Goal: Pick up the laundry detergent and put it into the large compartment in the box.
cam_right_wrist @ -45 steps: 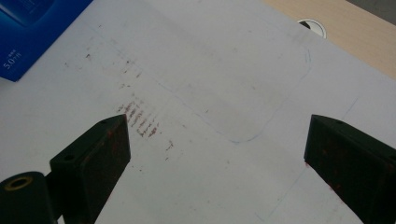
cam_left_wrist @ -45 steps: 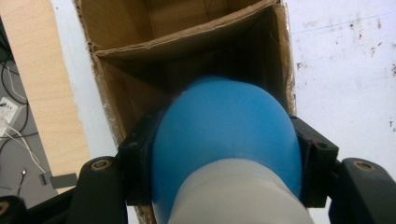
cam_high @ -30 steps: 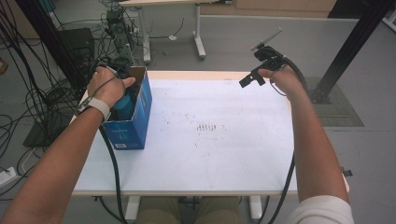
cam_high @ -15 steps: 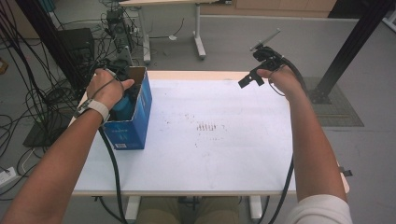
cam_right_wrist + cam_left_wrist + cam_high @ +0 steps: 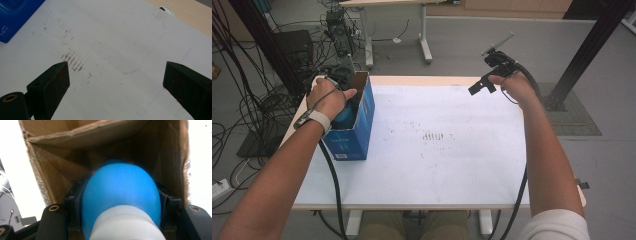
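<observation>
One open-topped blue cardboard box (image 5: 354, 131) stands at the left end of the white-topped table (image 5: 452, 165). Left gripper (image 5: 120, 202) is down inside the box mouth, jaws clamped on one blue-and-white rounded bottle-like object (image 5: 120, 192); brown inner box walls (image 5: 75, 157) rise around it. In the high view the left hand (image 5: 328, 97) covers the gripper at the box opening. One right gripper (image 5: 116, 75), jaws spread wide apart and gripping nothing, hovers over the bare tabletop near the far right corner (image 5: 484, 85). One patch of reddish-brown scuff marks (image 5: 72, 61) lies mid-table. One round cable grommet (image 5: 165, 9) sits in the wooden edge.
</observation>
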Demonstrator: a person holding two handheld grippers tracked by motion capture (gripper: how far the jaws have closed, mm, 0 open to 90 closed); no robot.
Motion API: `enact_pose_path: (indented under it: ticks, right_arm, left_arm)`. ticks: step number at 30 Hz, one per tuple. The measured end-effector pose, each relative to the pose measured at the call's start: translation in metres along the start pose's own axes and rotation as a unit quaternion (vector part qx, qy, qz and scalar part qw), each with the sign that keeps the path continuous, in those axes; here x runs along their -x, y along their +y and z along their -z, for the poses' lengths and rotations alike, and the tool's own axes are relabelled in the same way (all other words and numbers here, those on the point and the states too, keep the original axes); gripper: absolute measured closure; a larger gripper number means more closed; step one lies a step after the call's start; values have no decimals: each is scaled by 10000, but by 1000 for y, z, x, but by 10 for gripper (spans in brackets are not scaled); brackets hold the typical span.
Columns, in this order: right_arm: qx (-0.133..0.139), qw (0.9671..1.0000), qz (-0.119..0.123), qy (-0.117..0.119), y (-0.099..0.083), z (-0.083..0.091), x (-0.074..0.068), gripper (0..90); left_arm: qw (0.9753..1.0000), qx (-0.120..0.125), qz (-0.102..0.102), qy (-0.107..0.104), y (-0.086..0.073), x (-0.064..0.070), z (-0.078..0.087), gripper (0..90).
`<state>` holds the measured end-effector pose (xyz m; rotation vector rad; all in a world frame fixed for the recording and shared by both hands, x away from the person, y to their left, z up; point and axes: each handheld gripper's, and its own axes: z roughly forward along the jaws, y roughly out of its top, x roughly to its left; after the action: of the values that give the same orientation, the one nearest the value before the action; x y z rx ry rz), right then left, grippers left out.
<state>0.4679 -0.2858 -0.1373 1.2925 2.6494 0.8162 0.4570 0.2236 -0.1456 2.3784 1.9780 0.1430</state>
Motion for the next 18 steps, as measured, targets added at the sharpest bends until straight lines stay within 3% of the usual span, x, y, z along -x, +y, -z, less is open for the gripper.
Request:
enact_pose_path:
  ticks: [18]
  right_arm:
    - [-14,10000,-10,-8,-1,-1,0,70]
  left_arm:
    - [10000,4,-7,-42,-1,-3,-2,373]
